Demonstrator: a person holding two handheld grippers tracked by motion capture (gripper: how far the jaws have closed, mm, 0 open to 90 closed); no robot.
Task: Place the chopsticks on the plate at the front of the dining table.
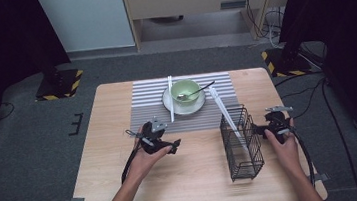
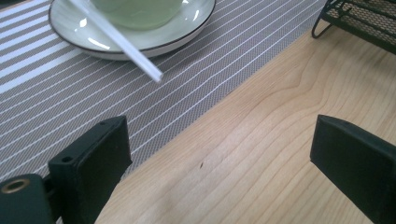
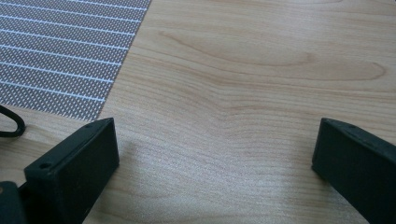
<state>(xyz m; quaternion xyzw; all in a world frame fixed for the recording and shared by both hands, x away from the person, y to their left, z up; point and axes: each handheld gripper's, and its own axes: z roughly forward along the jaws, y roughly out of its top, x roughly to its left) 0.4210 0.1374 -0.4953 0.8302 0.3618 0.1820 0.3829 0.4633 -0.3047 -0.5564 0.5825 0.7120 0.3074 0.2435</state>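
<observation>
**Chopstick sorting at a wooden table**

Table (image 1: 125,186) of pale wood is carrying a striped placemat (image 1: 147,109) toward twelve o'clock. A black wire basket (image 1: 241,146) is standing at about three o'clock, one white chopstick (image 1: 225,113) leaning out of it. A green bowl (image 1: 185,91) with a spoon (image 1: 196,92) is sitting on a plate (image 1: 175,108) on the mat. A second white chopstick (image 1: 171,99) is lying along the plate's nine o'clock side, its near end resting on the rim.

Judging by this layout, the step in hand is fetching that second chopstick for the basket. The left gripper (image 1: 171,146) is hovering over bare wood with jaws spread wide and nothing between them; the chopstick is lying near, at its twelve o'clock. The next move is calling for a short reach forward and a narrow pinch on the thin stick. The right gripper (image 1: 265,129) is waiting just beside the basket's three o'clock side, jaws likewise wide apart and empty.
</observation>
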